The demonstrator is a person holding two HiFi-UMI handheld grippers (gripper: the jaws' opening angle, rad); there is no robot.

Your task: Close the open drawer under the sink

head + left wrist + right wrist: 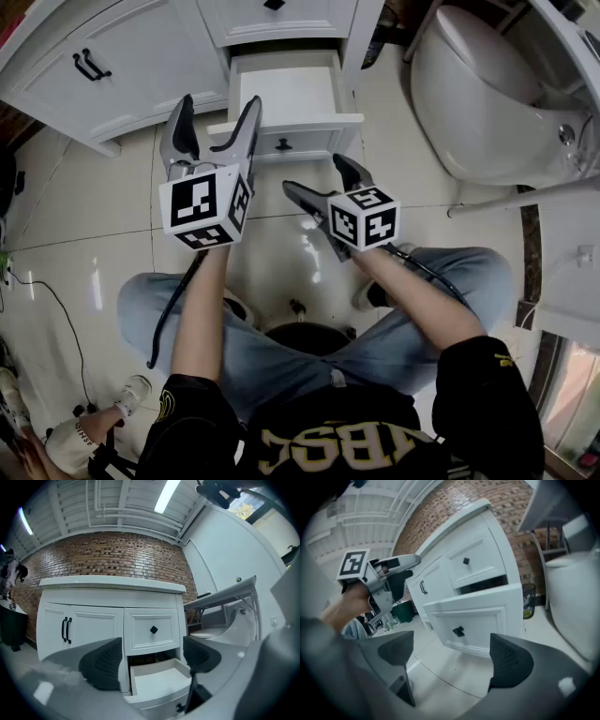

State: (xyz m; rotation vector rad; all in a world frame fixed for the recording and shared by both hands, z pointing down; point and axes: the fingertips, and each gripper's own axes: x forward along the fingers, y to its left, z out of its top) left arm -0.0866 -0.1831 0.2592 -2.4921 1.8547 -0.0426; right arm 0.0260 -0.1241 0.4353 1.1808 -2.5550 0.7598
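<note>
The white bottom drawer [284, 97] of the vanity stands pulled out, empty inside, with a black knob [283, 145] on its front panel. In the left gripper view the open drawer [158, 680] lies low, between and beyond the jaws, under a closed upper drawer [153, 630]. My left gripper [217, 107] is open, held level just left of the drawer's front, with nothing in it. My right gripper [317, 175] is open too, a short way in front of the drawer front [472, 619], and tilts down towards its knob [458, 631]. Neither gripper touches the drawer.
A white toilet [487, 94] stands right of the vanity. Cabinet doors with black handles [91, 66] are on the left. The person's legs [412, 309] and a dark stool [305, 337] fill the near floor. A cable [56, 314] trails at left.
</note>
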